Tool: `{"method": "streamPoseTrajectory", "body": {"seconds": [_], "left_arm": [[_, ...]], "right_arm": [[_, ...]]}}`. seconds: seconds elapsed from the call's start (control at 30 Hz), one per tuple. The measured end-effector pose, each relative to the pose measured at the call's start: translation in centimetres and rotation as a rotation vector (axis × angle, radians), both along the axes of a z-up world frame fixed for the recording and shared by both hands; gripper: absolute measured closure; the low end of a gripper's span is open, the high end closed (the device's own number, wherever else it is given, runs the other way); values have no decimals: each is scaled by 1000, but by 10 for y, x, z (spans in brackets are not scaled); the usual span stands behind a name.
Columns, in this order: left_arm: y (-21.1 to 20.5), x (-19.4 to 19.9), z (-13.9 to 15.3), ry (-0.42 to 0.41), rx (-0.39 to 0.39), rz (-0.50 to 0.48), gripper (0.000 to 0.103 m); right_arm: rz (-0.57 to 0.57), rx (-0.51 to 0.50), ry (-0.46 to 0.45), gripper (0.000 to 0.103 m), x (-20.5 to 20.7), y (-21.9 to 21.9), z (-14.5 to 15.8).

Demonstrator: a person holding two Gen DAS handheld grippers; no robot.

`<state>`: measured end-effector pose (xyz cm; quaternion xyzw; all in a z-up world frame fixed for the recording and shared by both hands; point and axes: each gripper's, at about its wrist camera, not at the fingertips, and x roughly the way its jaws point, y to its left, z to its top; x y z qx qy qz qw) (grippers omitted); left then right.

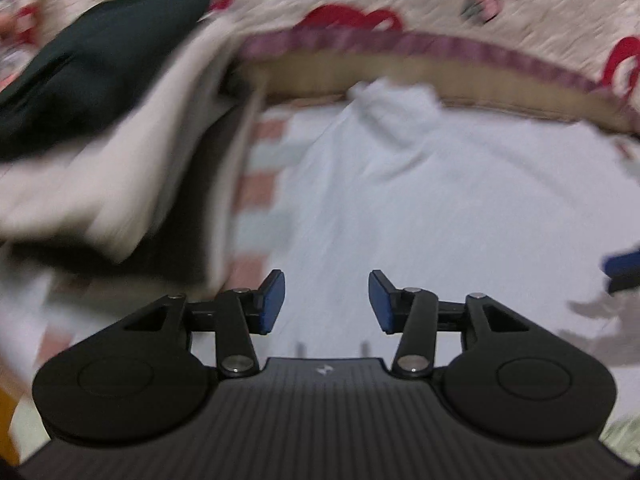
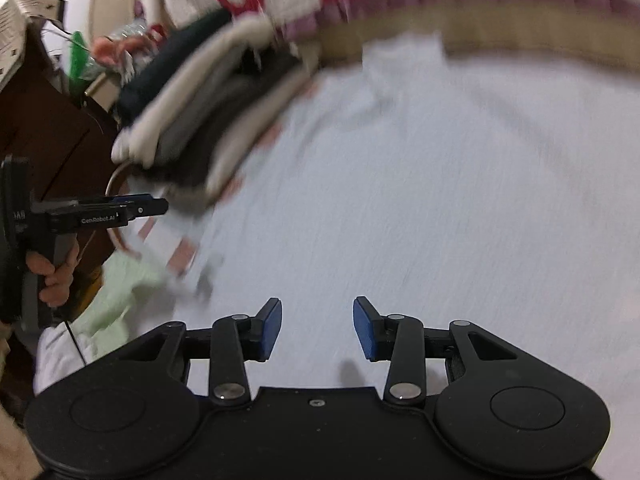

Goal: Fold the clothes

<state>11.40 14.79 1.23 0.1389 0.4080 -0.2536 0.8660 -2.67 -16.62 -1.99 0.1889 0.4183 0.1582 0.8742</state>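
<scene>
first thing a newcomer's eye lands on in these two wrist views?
The pale white garment, spread flat and filling the middle of both views. Next, the stack of folded clothes at its left edge, dark piece on top. Both the left gripper and the right gripper hang above the garment, jaws apart, nothing between them.
</scene>
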Motion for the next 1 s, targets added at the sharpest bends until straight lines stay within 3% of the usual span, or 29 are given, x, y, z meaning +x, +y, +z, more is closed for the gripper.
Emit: {"method": "streamPoseTrajectory", "body": {"seconds": [0.07,0.13,0.17,0.2,0.27,0.3,0.33,0.43,0.5,0.57,0.6,0.63,0.73,0.83,0.87,0.9,0.93,1.0], "left_arm": [[-22,25,0,8,4,-80,56],[-45,47,-11,-32,97,-165,56],[-52,61,-19,-46,124,-158,56],[-56,78,-27,-41,132,-139,56],[-64,111,-45,-60,108,-61,56],[-66,123,-53,-82,99,-20,56],[-65,133,-61,-99,92,33,56],[-52,158,-78,-98,26,135,56],[-40,176,-85,-87,-16,176,56],[-31,196,-90,-54,-49,202,56],[-27,203,-93,-36,-75,203,56],[-26,207,-95,-32,-91,198,56],[-39,216,-106,-34,-85,153,55],[-65,221,-117,-43,-80,126,52],[-74,222,-120,-47,-70,120,51],[-81,225,-124,-45,-60,128,51],[-88,228,-127,-44,-51,138,51],[-93,232,-130,-51,-56,160,45]], "right_arm": [[-22,-29,-53,58,29,-21,13],[-54,-53,-111,58,58,-41,26],[-66,-86,-140,58,74,-48,31],[-77,-125,-169,58,91,-54,36],[-73,-209,-206,68,124,-60,40],[-74,-232,-202,91,142,-62,38],[-77,-248,-191,101,161,-65,35],[-85,-297,-157,101,218,-74,25],[-85,-263,-128,96,253,-82,10],[-83,-220,-98,81,288,-89,-5],[-96,-179,-74,61,305,-98,-15],[-119,-139,-51,50,318,-104,-25],[-152,-18,-7,48,348,-114,-52],[-119,-63,7,47,365,-107,-71],[-90,-91,-20,50,366,-103,-73],[-56,-118,-55,88,365,-100,-73],[-28,-159,-122,97,360,-96,-68],[-9,-258,-278,97,344,-91,-51]]}}
